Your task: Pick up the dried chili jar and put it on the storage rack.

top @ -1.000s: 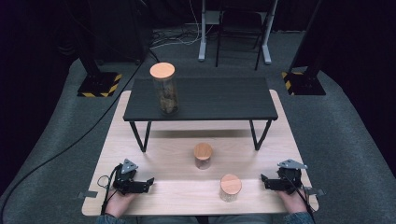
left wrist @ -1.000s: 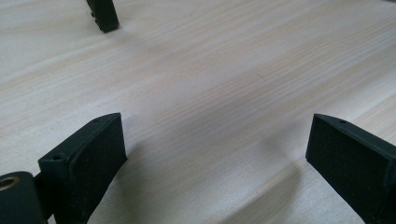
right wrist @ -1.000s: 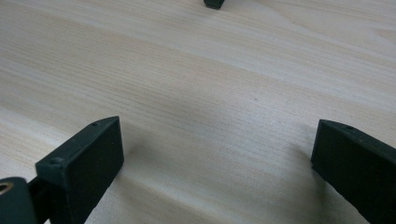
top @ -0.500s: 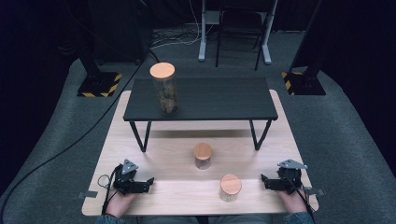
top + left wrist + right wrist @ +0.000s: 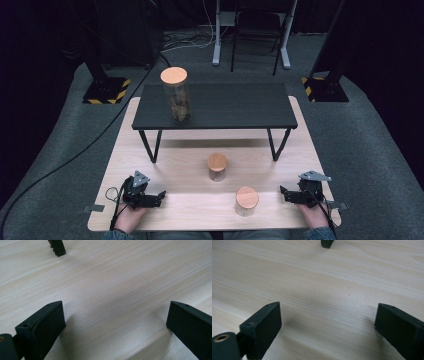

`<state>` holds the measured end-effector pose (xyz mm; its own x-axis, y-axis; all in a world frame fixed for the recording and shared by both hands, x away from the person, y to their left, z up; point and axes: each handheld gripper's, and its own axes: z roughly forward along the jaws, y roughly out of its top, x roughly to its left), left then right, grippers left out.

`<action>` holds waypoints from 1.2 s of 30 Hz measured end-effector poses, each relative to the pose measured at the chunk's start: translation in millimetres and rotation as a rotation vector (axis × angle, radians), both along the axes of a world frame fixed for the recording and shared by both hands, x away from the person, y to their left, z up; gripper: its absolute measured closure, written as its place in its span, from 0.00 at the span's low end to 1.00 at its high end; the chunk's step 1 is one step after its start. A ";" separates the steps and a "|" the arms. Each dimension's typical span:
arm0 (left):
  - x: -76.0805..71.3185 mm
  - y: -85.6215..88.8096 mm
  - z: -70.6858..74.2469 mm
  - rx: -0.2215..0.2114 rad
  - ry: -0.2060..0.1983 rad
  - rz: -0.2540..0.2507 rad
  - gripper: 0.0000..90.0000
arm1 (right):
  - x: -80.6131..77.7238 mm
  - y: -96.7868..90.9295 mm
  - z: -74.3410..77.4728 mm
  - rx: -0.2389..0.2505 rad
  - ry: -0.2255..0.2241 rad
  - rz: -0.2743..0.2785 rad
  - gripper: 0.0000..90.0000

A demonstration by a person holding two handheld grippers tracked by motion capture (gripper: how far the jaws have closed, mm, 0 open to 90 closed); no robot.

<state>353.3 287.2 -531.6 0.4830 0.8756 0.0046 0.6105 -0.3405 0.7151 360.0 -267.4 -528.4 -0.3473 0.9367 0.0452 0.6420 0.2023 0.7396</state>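
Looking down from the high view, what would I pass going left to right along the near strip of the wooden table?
left gripper → short jar with a wooden lid → right gripper, all resting on the light wooden table.

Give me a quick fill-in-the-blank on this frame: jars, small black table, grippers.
1. The tall jar stands on the ____ table.
2. The number of short jars on the light wooden board is ____.
3. The short jar nearest the right gripper has a ____ lid.
4. Between the jaws of the left gripper there is ____.

Missing words: black; two; wooden; nothing
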 end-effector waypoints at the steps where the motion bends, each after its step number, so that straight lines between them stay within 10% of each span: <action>1: -0.1 -0.2 -0.1 -0.003 -0.001 0.002 0.02 | -0.1 -0.5 0.6 0.002 -0.006 0.000 0.08; 36: 0.8 0.0 -0.3 -0.002 0.001 0.000 0.01 | -7.2 23.3 41.8 0.108 -0.108 0.041 0.07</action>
<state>354.2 287.2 -531.9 0.4829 0.8757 0.0020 0.6113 -0.3388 0.7152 352.8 -244.1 -486.6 -0.3932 0.9134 0.1055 0.5504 0.1419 0.8227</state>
